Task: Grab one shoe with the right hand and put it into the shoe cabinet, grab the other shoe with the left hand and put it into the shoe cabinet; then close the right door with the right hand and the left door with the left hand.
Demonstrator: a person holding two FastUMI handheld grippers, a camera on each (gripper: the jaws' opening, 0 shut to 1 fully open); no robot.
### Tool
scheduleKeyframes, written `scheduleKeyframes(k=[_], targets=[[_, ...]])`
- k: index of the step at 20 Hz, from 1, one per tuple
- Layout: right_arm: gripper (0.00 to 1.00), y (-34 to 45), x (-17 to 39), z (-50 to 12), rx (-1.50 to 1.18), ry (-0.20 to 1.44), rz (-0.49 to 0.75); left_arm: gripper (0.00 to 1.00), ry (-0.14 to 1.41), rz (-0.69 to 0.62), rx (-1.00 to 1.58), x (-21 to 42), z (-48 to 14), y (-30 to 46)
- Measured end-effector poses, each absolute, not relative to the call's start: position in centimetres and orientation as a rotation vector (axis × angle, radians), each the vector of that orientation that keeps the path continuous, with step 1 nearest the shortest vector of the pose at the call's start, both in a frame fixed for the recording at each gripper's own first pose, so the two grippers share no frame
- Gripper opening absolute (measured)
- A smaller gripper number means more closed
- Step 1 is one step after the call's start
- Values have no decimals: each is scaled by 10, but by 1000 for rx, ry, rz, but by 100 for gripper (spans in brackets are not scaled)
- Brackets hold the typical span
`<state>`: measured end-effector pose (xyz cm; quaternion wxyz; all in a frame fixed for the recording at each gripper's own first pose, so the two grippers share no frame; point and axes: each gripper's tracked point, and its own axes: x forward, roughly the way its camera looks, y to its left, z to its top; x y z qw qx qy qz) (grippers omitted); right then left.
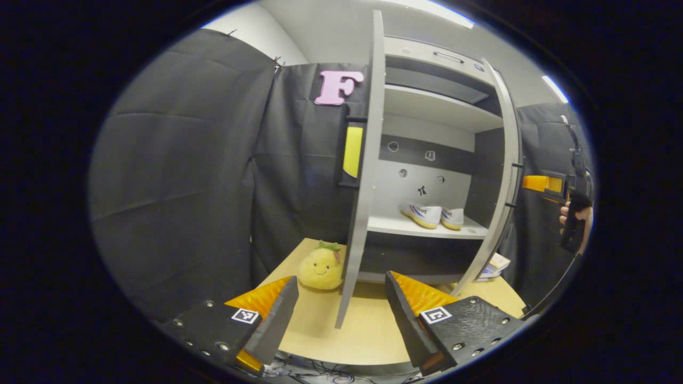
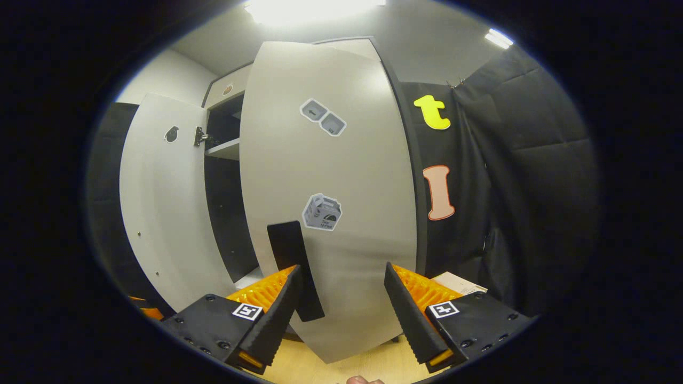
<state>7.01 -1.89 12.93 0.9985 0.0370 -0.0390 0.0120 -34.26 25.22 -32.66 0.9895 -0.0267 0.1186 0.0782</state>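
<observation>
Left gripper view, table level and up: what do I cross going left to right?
Plush toy → left door edge-on → shoes on the shelf → right door → right gripper, held by a hand.

White shoes (image 1: 433, 215), yellow soles; grey doors (image 2: 325, 213).

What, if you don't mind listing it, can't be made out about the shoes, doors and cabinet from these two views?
- Shoes, left gripper view: too small to tell whether they touch.
- Cabinet's lower compartment, left gripper view: too dark to see inside.
- Cabinet interior, right gripper view: hidden by the right door.
- Right door's handle, right gripper view: its lower end is behind the right gripper fingers.
</observation>
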Motion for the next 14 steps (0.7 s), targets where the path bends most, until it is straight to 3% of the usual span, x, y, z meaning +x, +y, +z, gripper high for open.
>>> scheduleKeyframes(k=[2,4,9,14], targets=[[92,-16,69,129,96,-75,36,92,229,179,-59,-345,-324,268],[97,-19,67,126,119,-73,31,92,213,209,-62,-345,-317,288],[97,-33,56,117,142,-62,-8,91,146,268,-25,-334,-282,345],[98,-50,41,104,145,-47,-68,92,71,220,-12,-298,-242,375]])
